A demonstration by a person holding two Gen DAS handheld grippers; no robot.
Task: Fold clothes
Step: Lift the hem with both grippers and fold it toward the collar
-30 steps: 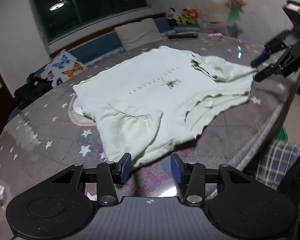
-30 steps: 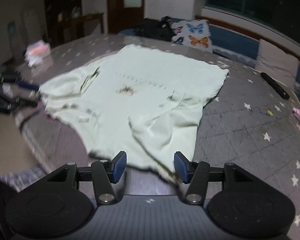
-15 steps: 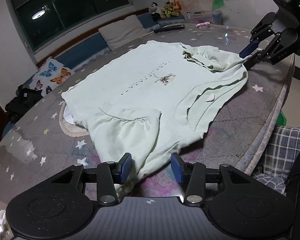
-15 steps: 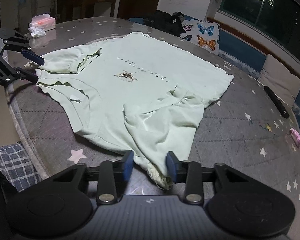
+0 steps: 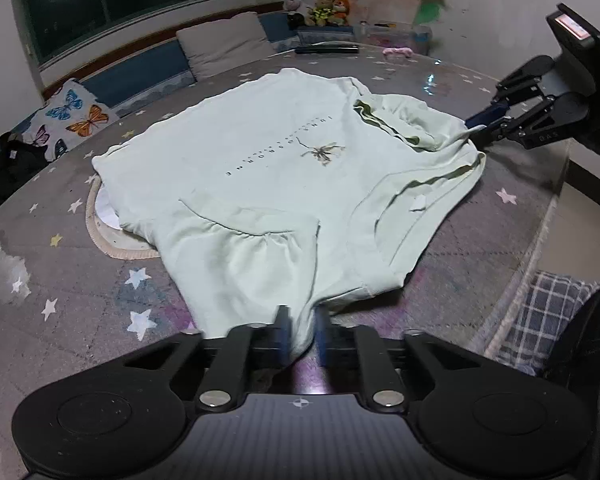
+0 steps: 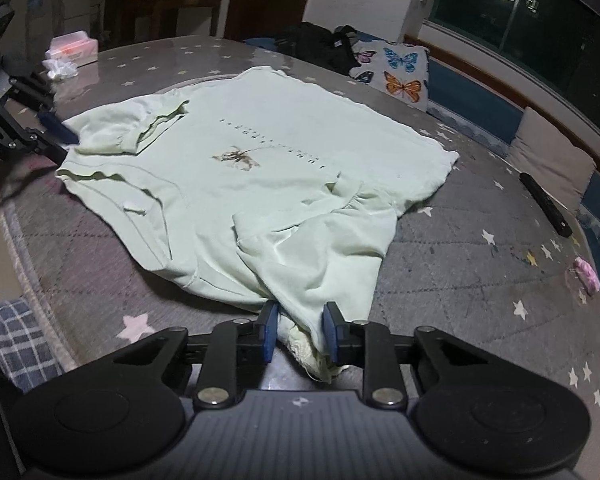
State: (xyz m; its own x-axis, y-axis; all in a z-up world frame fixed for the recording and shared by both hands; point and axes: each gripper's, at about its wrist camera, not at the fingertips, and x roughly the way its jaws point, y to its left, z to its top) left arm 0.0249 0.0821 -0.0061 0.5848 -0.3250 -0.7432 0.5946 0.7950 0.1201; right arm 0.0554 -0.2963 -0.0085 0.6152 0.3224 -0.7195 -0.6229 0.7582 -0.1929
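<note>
Pale green T-shirt (image 5: pixel 276 168) is lying front-up, spread across the round desk (image 5: pixel 492 232) with the star-print cover, both sleeves already turned in over the body.

Left tongs (image 5: pixel 301 334) have just been closing; they are now pinching the near sleeve corner, cloth bunched between the pads.

Right tongs (image 6: pixel 298 330) have also been narrowing, and are gripping the opposite shoulder corner, fabric wadded between the blue pads.

A second ago both sets stood open over loose cloth. With both corners caught, the shirt looks ready to be lifted and carried toward the far hem for a fold.
</note>
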